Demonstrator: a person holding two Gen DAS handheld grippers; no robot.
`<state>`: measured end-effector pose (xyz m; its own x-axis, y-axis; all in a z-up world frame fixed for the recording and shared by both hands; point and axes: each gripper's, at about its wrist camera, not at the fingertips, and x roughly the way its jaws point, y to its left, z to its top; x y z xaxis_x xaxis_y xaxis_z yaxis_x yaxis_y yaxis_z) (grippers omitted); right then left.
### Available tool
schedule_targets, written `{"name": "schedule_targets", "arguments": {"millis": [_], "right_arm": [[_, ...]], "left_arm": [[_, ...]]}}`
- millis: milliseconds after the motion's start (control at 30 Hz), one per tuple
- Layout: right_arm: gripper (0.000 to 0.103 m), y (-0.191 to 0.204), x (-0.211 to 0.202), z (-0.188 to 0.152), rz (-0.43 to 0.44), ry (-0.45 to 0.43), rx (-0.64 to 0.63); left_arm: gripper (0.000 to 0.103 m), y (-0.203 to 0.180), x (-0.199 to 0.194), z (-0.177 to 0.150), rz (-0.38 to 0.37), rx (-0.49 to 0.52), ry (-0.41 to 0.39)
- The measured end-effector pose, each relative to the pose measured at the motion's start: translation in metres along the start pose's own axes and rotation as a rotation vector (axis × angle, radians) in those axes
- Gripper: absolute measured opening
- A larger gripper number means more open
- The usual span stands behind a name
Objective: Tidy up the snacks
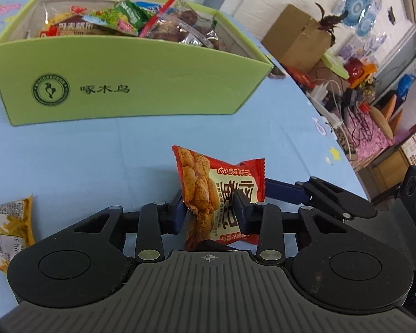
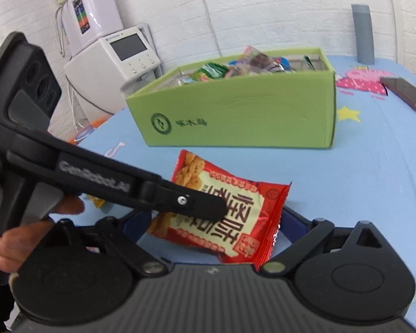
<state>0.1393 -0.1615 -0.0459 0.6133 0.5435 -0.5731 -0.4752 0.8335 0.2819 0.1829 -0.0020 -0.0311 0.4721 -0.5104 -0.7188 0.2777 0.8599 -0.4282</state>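
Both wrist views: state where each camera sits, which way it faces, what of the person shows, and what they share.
Left wrist view: sits on the left tongs, looking down and forward over the blue tablecloth toward the green box; its tongs are shut on the red snack packet; no hand shows.
Right wrist view: sits on the right tongs, open around the same packet, facing the box and a white brick wall; a hand shows at left.
Shared: packet, box, tablecloth, each other's tongs.

A red snack packet (image 2: 224,216) lies on the blue tablecloth (image 2: 346,194) between the right gripper's (image 2: 216,222) wide-open jaws, the left gripper (image 2: 208,208) pinching it, green snack-filled box (image 2: 235,116) beyond.
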Motion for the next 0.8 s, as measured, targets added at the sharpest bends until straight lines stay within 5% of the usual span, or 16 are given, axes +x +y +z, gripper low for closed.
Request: {"name": "schedule_targets", "arguments": {"millis": [233, 367, 500, 800], "right_arm": [[0.098, 0.008, 0.015, 0.018, 0.012, -0.001, -0.023], [0.1, -0.007, 0.028, 0.01, 0.013, 0.035, 0.07], [0.102, -0.001, 0.031, 0.011, -0.039, 0.075, 0.006], [0.102, 0.015, 0.035, -0.004, -0.103, 0.069, -0.162]], "left_arm": [[0.019, 0.024, -0.009, 0.008, 0.012, -0.071, -0.013], [0.029, 0.037, -0.007, 0.007, 0.031, -0.077, -0.031], [0.067, 0.033, -0.005, 0.006, 0.065, -0.046, -0.039], [0.071, 0.032, -0.001, 0.006, 0.062, -0.033, -0.043]]}}
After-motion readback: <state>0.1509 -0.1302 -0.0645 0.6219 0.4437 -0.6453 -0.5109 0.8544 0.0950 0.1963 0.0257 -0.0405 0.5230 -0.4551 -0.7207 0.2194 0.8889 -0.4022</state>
